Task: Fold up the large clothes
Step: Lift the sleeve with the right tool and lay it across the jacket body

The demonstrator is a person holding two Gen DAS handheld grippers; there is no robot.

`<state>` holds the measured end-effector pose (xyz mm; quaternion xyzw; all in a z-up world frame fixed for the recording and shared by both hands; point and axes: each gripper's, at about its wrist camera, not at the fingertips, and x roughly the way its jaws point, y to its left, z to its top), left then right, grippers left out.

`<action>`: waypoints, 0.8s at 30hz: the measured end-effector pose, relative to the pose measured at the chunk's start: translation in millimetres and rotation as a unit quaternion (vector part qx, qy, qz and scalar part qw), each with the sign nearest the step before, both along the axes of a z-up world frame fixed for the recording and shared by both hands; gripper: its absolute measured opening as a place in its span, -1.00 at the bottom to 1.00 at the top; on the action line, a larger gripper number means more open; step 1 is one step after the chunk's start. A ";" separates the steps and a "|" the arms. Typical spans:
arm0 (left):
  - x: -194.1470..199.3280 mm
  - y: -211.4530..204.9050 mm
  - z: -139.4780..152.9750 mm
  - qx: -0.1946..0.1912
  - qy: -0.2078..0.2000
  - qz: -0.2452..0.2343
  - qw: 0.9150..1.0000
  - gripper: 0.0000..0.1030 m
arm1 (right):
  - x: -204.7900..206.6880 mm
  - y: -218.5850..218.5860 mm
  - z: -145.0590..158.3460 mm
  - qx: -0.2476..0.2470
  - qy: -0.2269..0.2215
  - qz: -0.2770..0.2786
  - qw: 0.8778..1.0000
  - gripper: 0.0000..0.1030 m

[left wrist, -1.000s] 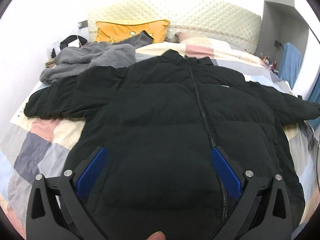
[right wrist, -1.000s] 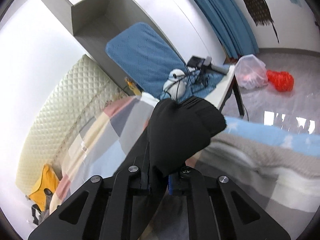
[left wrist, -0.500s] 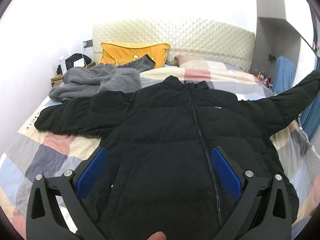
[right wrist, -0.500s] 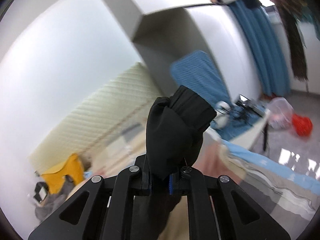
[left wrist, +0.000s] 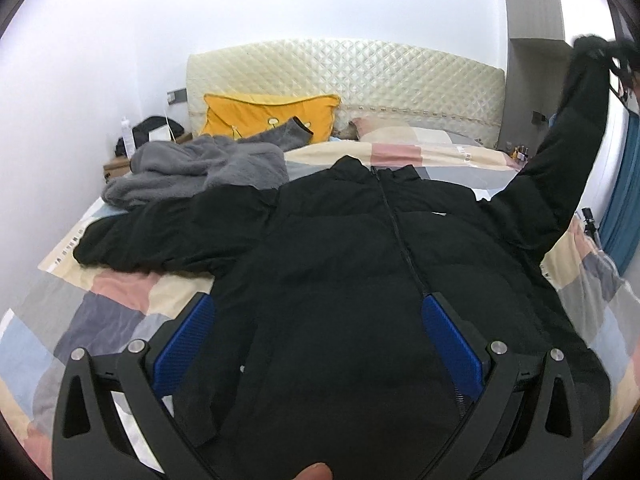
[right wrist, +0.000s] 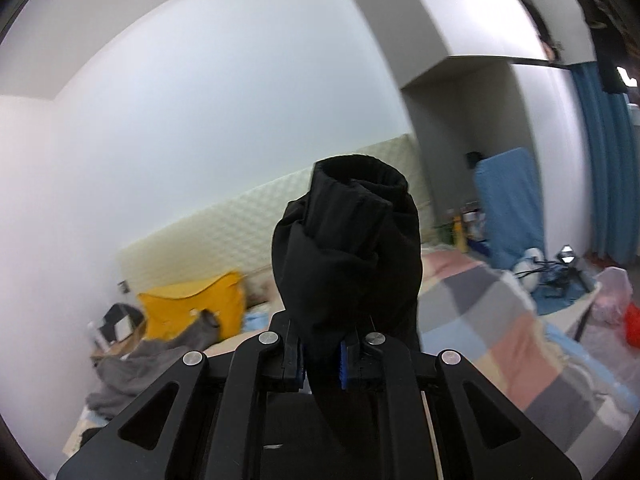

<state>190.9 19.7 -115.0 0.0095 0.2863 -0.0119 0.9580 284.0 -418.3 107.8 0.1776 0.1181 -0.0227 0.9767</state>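
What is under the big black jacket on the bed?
Under the black jacket lies the patchwork bedspread, showing around its edges. A grey fleece sits behind one sleeve. Anything else beneath the jacket's body is covered and cannot be seen.

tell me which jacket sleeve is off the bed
The sleeve on the right of the left wrist view: the right gripper holds its cuff in the air. The other sleeve lies flat on the bed.

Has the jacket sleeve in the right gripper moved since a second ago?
Yes. In the left wrist view the sleeve has risen off the bedspread to above the headboard top, with the right gripper shut on its cuff.
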 end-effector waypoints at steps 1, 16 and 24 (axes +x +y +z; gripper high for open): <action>2.0 2.3 -1.4 -0.008 0.008 -0.007 1.000 1.00 | 3.8 13.6 2.7 -0.004 0.000 0.009 1.000 -0.81; -2.3 38.7 -2.9 -0.029 0.000 -0.026 0.999 1.00 | 49.1 223.0 -24.2 -0.073 0.030 0.156 0.985 -0.79; 14.6 101.1 -5.6 -0.071 -0.008 0.056 0.996 1.00 | 78.0 327.6 -122.9 -0.091 0.096 0.245 0.961 -0.80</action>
